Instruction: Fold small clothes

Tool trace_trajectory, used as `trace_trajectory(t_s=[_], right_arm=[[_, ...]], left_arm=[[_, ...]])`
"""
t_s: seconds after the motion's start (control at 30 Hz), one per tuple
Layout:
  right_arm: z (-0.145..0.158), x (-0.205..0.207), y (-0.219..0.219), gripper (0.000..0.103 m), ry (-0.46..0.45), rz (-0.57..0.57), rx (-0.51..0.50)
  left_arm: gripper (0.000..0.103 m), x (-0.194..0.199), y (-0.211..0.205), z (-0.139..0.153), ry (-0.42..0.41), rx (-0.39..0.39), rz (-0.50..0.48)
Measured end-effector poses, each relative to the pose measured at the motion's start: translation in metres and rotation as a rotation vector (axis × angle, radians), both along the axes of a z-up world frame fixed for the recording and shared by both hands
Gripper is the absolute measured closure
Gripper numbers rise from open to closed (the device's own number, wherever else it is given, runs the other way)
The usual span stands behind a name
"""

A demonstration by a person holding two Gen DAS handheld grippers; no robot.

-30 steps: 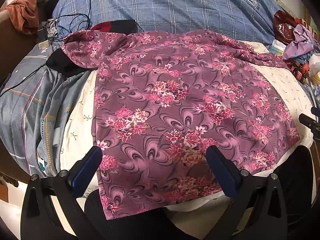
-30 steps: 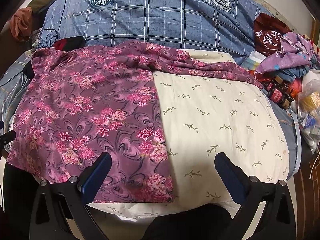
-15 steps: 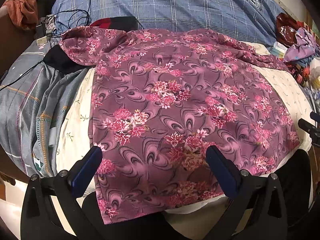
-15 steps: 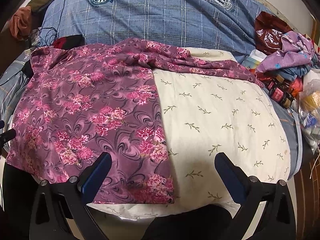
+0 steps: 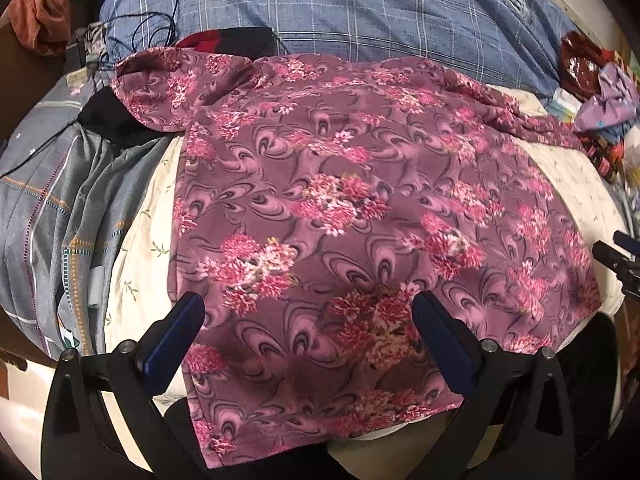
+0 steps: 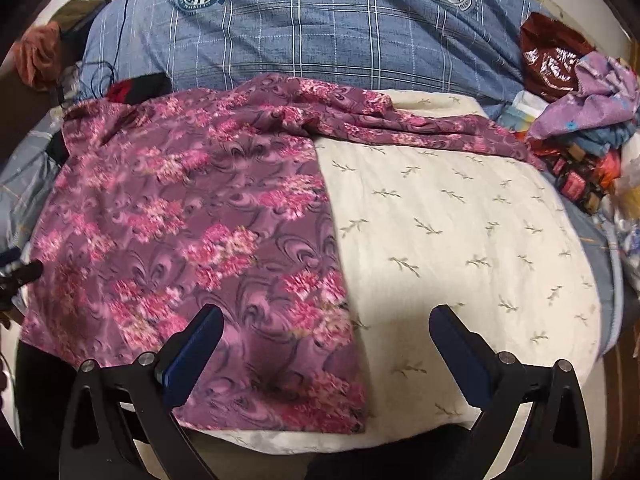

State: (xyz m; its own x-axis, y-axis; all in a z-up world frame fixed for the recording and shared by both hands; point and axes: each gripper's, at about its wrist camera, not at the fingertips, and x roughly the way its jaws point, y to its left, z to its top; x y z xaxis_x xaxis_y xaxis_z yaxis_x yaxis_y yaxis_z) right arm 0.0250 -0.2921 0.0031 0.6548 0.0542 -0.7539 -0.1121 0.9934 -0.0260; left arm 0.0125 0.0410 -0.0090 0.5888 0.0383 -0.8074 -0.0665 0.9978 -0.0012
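In the left wrist view, the left tongs (image 5: 308, 312) hang with jaws spread wide and nothing between them. Just beyond and under the tips lies the thin mauve floral-print garment (image 5: 352, 216), spread flat on the cream leaf-sprigged quilted pad (image 5: 136, 248), with its hem drooping over the near edge between the jaws. It looks light, limp and probably a little slick, so it should slide and sag when lifted. A good hold, I judge, is the hem corner nearest the left jaw, pinched through one layer. This view alone shows the left sleeve lying on the crumpled grey checked cloth (image 5: 48, 216) far left of the tongs.

In the right wrist view, the right tongs (image 6: 326, 328) are likewise wide apart and empty. The garment's straight side edge runs away between the jaws, with its hem corner near the left jaw. Only here does the bare pad (image 6: 460, 232) show, and the long right sleeve stretched across its far edge before the blue plaid quilt (image 6: 320, 28).
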Motion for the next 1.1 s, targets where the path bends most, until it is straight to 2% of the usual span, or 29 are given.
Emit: trace_trajectory(t_s=[0.13, 0.23, 0.37, 0.43, 0.5, 0.53, 0.57, 0.6, 0.63, 0.67, 0.7, 0.73, 0.77, 0.8, 0.87, 0.93, 1.03, 1.1], right_arm=[[-0.002, 0.017, -0.017, 0.001, -0.001, -0.039, 0.030], [-0.010, 0.029, -0.031, 0.005, 0.023, -0.063, 0.073], [-0.031, 0.036, -0.032, 0.015, 0.093, -0.037, 0.128], [-0.040, 0.035, -0.025, 0.016, 0.119, -0.002, 0.149], [-0.042, 0.031, -0.015, 0.018, 0.090, 0.046, 0.125], [-0.043, 0.029, -0.010, 0.028, 0.081, 0.081, 0.124], [-0.043, 0.027, -0.005, 0.038, 0.070, 0.111, 0.121], [-0.044, 0.025, -0.001, 0.059, 0.061, 0.128, 0.094], [-0.043, 0.024, 0.001, 0.075, 0.051, 0.134, 0.070], [-0.042, 0.024, 0.001, 0.085, 0.041, 0.146, 0.069], [-0.041, 0.024, -0.002, 0.098, 0.048, 0.152, 0.096], [-0.038, 0.023, -0.007, 0.098, 0.054, 0.153, 0.140], [-0.035, 0.022, -0.010, 0.099, 0.056, 0.160, 0.165], [-0.030, 0.019, -0.015, 0.099, 0.062, 0.172, 0.204], [-0.017, 0.006, -0.022, 0.099, 0.066, 0.193, 0.270], [-0.010, -0.012, -0.028, 0.099, 0.074, 0.208, 0.295], [-0.027, -0.028, -0.033, 0.099, 0.156, 0.198, 0.311], [-0.044, -0.029, -0.032, 0.099, 0.195, 0.187, 0.269]], left_arm=[[0.000, 0.003, 0.041, 0.016, -0.032, -0.050, 0.078], [0.000, 0.004, 0.078, 0.017, -0.019, -0.068, 0.155], [0.000, 0.006, 0.110, -0.007, 0.068, -0.141, 0.199], [0.000, 0.008, 0.112, -0.025, 0.126, -0.201, 0.180], [0.000, 0.011, 0.107, -0.045, 0.192, -0.273, 0.140], [0.000, 0.012, 0.102, -0.054, 0.219, -0.301, 0.120], [0.000, 0.012, 0.094, -0.057, 0.207, -0.260, 0.118], [0.000, 0.012, 0.088, -0.055, 0.188, -0.236, 0.106], [0.001, 0.011, 0.080, -0.053, 0.171, -0.223, 0.083], [0.014, 0.009, 0.075, -0.049, 0.145, -0.210, 0.073], [0.043, 0.008, 0.071, -0.046, 0.130, -0.205, 0.054], [0.061, 0.007, 0.068, -0.042, 0.129, -0.217, 0.027], [0.090, 0.006, 0.068, -0.039, 0.143, -0.250, 0.004], [0.098, 0.003, 0.069, -0.036, 0.154, -0.296, -0.012], [0.098, -0.006, 0.070, -0.028, 0.151, -0.311, -0.016], [0.097, -0.015, 0.073, -0.026, 0.160, -0.280, -0.008], [0.096, -0.021, 0.080, -0.041, 0.215, -0.267, 0.017], [0.096, -0.021, 0.086, -0.047, 0.234, -0.292, 0.022]])
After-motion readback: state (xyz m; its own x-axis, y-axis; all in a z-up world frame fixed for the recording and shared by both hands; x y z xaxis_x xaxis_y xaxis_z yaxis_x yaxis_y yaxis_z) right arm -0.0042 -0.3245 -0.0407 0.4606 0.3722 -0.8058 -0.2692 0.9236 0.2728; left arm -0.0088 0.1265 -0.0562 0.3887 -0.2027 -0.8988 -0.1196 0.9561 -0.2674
